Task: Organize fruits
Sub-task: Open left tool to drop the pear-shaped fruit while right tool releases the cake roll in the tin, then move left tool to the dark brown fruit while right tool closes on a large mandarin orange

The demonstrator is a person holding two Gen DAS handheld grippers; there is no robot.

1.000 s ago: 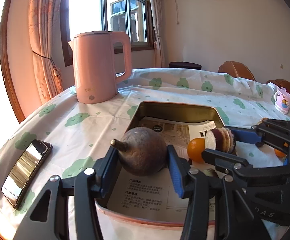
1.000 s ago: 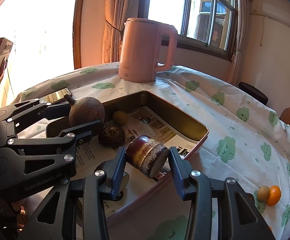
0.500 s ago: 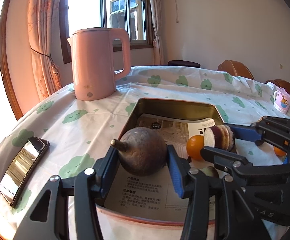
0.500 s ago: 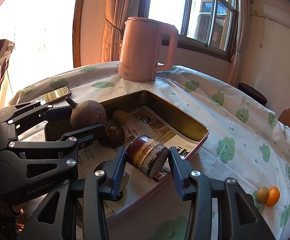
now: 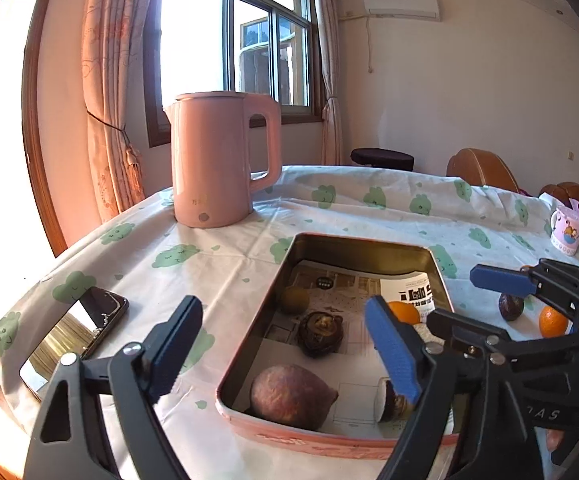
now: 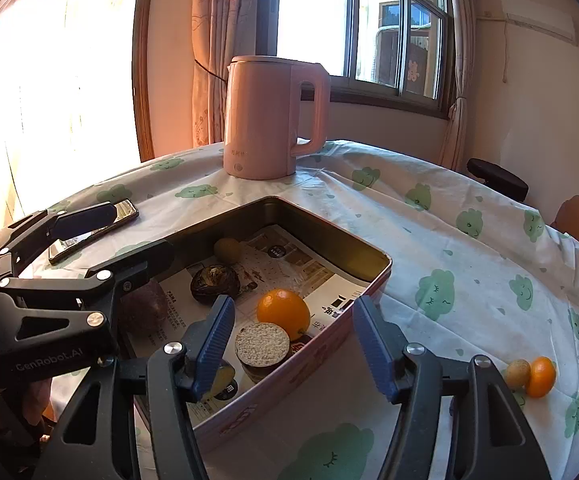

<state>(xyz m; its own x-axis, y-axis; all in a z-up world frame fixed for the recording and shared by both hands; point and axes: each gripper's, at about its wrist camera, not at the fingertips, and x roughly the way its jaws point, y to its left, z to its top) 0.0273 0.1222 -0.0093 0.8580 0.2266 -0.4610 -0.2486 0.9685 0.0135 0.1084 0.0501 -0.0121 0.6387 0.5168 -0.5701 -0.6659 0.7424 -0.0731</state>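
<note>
Left wrist view: table (image 5: pixel 225 256); tin tray (image 5: pixel 329 440), paper-lined, holding brown fruit (image 5: pixel 289 396) at 6 o'clock, dark fruit (image 5: pixel 321 334) centre, orange (image 5: pixel 405 312) at 3 o'clock, cut piece (image 6: pixel 263 346) near the front wall. Left gripper (image 5: pixel 281 352) and right gripper (image 6: pixel 293 344): fingers wide, empty. Loose orange (image 6: pixel 541 376) with small pale fruit (image 6: pixel 517 374) touching, on the cloth at 4 o'clock in right wrist view. Suggested: right gripper takes one at a time, squeezing lightly.
</note>
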